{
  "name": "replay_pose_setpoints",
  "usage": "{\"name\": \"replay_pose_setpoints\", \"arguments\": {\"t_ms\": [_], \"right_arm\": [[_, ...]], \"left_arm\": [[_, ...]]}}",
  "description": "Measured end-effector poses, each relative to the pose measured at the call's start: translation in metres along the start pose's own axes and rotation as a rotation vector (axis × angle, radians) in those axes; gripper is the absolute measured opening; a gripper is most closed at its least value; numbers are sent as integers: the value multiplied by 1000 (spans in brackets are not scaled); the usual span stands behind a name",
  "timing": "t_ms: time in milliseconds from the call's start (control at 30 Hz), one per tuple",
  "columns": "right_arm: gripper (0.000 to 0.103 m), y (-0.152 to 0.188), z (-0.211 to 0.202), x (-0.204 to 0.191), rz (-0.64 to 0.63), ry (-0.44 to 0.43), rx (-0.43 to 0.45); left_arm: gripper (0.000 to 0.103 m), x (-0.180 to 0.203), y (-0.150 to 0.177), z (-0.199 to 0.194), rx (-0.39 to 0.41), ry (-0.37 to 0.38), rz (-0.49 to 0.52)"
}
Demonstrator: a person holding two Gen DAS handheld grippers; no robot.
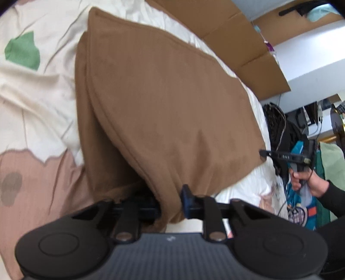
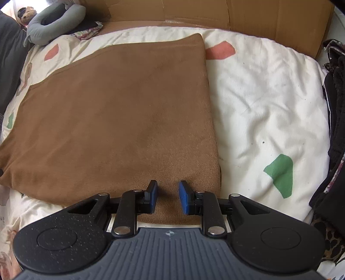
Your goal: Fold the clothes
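On the bed [image 2: 269, 90], left gripper [image 1: 170, 202] clenching a fold of brown cloth [image 1: 163, 107], right gripper [image 2: 168, 197] hovering released over its near edge.

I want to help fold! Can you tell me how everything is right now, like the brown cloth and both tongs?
Brown cloth: folded in layers, lying on the bed, one corner lifted.
Left tongs: shut on the brown cloth's corner.
Right tongs: open, above the cloth's near edge, holding nothing.
Bedspread: spread out, wrinkled.
Cardboard: standing behind the bed.

patterned cream duvet [image 2: 258, 90], cardboard [image 2: 215, 10], grey neck pillow [image 2: 54, 19], dark clothes pile [image 2: 334, 129]
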State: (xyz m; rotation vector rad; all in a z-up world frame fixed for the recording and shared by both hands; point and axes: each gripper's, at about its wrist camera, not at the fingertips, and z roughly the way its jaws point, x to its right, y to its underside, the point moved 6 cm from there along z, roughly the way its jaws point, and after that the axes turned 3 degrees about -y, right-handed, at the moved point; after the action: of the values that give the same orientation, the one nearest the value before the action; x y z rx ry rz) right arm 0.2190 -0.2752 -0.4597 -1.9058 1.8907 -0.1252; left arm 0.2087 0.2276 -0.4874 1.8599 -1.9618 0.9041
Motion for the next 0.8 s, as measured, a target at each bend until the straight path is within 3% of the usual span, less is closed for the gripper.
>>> {"name": "replay_pose_setpoints", "arguments": {"t_ms": [200,800], "right_arm": [[28,3,8,6,4,14,-18],[25,18,5,25,37,10,-10]], "left_arm": [[9,-15,11,-5,-57,-38,1],[10,-35,22,-15,-93,-132,-95]]}}
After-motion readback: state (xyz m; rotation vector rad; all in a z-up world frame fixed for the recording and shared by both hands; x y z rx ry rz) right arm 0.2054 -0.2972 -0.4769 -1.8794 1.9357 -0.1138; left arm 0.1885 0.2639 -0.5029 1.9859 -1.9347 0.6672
